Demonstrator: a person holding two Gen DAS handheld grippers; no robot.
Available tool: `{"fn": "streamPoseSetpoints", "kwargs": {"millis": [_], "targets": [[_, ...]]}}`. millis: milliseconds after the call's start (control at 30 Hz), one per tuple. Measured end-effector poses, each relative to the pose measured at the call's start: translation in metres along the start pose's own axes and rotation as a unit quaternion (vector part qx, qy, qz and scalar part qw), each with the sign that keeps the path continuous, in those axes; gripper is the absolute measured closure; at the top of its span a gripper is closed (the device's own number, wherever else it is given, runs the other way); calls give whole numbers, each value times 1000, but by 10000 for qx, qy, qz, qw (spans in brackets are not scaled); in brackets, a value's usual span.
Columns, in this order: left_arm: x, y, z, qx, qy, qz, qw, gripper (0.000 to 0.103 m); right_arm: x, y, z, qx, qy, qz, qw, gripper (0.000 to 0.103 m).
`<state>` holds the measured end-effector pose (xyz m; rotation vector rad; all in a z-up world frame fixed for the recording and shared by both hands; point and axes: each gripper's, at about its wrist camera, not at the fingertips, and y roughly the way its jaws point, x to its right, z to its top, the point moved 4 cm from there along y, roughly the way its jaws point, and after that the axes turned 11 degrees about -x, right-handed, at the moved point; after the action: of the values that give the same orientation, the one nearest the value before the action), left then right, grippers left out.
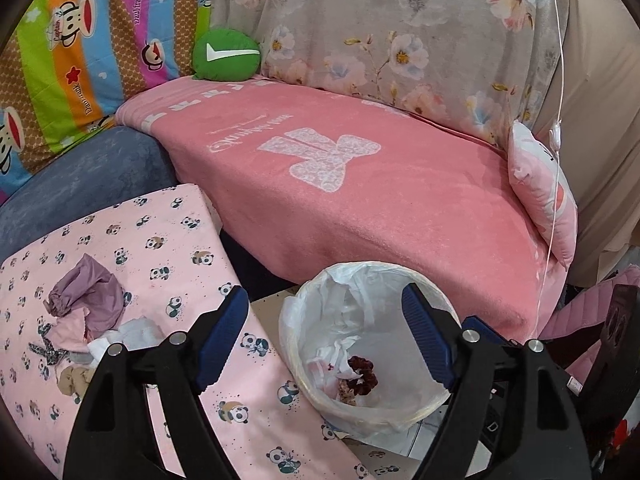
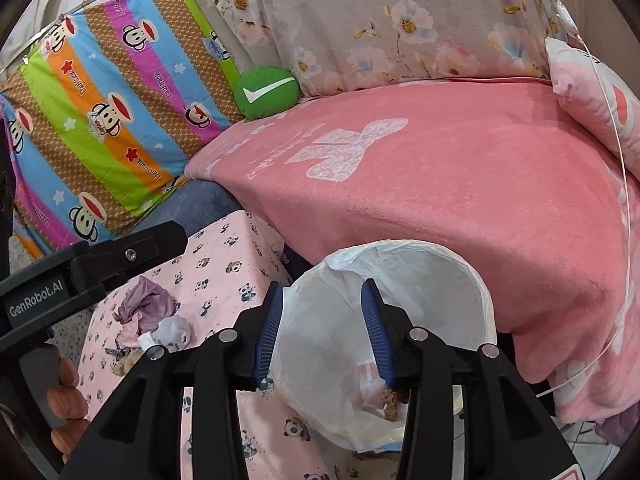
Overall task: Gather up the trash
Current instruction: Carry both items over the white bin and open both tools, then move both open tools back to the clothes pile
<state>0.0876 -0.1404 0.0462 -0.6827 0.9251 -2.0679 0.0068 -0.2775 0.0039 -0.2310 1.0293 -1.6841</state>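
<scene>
A round bin [image 1: 420, 410] lined with a white plastic bag stands on the floor beside a low table. Inside it lie a dark red scrunchie [image 1: 362, 374], crumpled white paper and brown scraps. My left gripper [image 1: 322, 344] is open and empty, hovering above the bin's near rim. A pile of trash [image 1: 86, 320] lies on the panda-print tablecloth [image 1: 168, 240]: purple cloth, white tissue, leopard-print and tan bits. In the right wrist view, my right gripper [image 2: 322, 328] is open and empty over the bin's left rim [image 2: 400, 246]. The trash pile [image 2: 154, 316] lies to its left.
A sofa with a pink blanket [image 1: 360, 184] runs behind the bin. A green round cushion [image 1: 226, 55], a pink pillow [image 1: 540, 192] and a striped monkey-print sheet [image 1: 80, 60] surround it. A thin white cord [image 1: 554, 160] hangs at right. The left gripper's body [image 2: 80, 276] shows at left.
</scene>
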Motion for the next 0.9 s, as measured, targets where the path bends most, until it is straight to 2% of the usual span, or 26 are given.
{"fn": "streamPoseSetpoints", "kwargs": {"millis": [400,900], "targets": [[-53,-16,-23,59,-544,432,9976,28,-44,7,-17,-202,-376,124,9990,60],[-125,-28,-59,-34,-1252,761,9892,28,-109,18,-41,-420,-840,194,9954,51]]}}
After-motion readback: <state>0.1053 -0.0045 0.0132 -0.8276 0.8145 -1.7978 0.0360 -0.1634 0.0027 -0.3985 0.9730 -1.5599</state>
